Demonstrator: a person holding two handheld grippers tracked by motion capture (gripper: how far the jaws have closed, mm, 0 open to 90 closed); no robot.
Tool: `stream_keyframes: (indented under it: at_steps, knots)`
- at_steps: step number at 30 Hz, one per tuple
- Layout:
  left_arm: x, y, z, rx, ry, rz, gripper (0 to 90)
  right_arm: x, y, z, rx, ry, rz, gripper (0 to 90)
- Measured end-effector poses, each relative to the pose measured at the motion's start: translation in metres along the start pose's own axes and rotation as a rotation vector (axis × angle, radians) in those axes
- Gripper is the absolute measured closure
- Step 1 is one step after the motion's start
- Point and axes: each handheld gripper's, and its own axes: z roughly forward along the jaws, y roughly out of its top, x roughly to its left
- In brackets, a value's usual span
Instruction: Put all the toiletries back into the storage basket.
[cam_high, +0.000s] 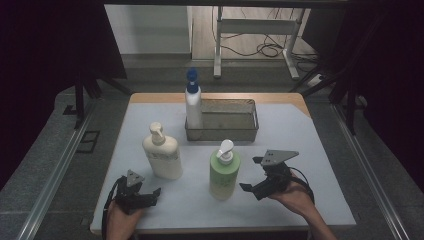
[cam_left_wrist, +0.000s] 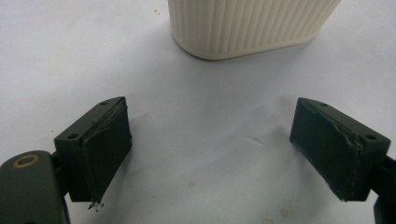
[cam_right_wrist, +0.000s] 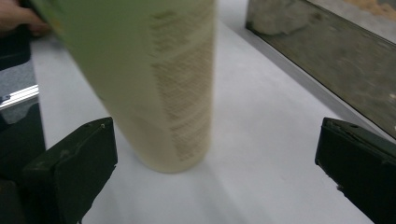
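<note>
A cream pump bottle (cam_high: 161, 152) stands left of centre on the white table, and its ribbed base (cam_left_wrist: 247, 25) lies just beyond my left gripper's jaws. A green pump bottle (cam_high: 224, 170) stands right of centre. My left gripper (cam_high: 149, 194) (cam_left_wrist: 215, 135) is open near the front edge, empty and short of the cream bottle. My right gripper (cam_high: 251, 174) (cam_right_wrist: 217, 154) is open just right of the green bottle (cam_right_wrist: 154, 79), whose base sits ahead between the jaws, apart from both.
A metal mesh tray (cam_high: 240, 131) (cam_right_wrist: 327, 51) sits at the back centre. A white bottle with a blue pump (cam_high: 193, 102) stands at its left end, seemingly inside. The table top (cam_high: 300, 150) is bare at the right. A desk frame and cables lie beyond.
</note>
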Motion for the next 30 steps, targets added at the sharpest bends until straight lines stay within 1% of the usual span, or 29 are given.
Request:
stream_keyframes:
  at_steps: [4,6,10,12,20,26,28,30]
  knots:
    - [0.0,0.0,0.0,0.0,0.0,0.0,12.1,0.011,0.007,0.005,-0.012,0.029,-0.021,0.0]
    - [0.0,0.0,0.0,0.0,0.0,0.0,12.1,0.015,0.012,0.008,-0.021,0.041,-0.023,0.0]
    - [0.0,0.0,0.0,0.0,-0.001,-0.001,12.1,0.021,0.021,0.012,-0.038,0.046,-0.034,0.0]
    - [0.0,0.0,0.0,0.0,-0.001,-0.001,12.1,0.023,0.025,0.014,-0.048,0.045,-0.039,0.0]
    - [0.0,0.0,0.0,0.0,0.0,-0.001,12.1,0.029,0.04,0.025,-0.056,0.051,-0.055,0.0]
    - [0.0,0.0,0.0,0.0,-0.001,-0.001,12.1,0.03,0.047,0.034,-0.066,0.055,-0.062,0.3]
    - [0.0,0.0,0.0,0.0,-0.001,-0.001,12.1,0.03,0.048,0.036,-0.062,0.053,-0.068,2.8]
    - [0.0,0.0,0.0,0.0,-0.001,-0.001,12.1,0.03,0.048,0.038,-0.059,0.054,-0.07,8.2]
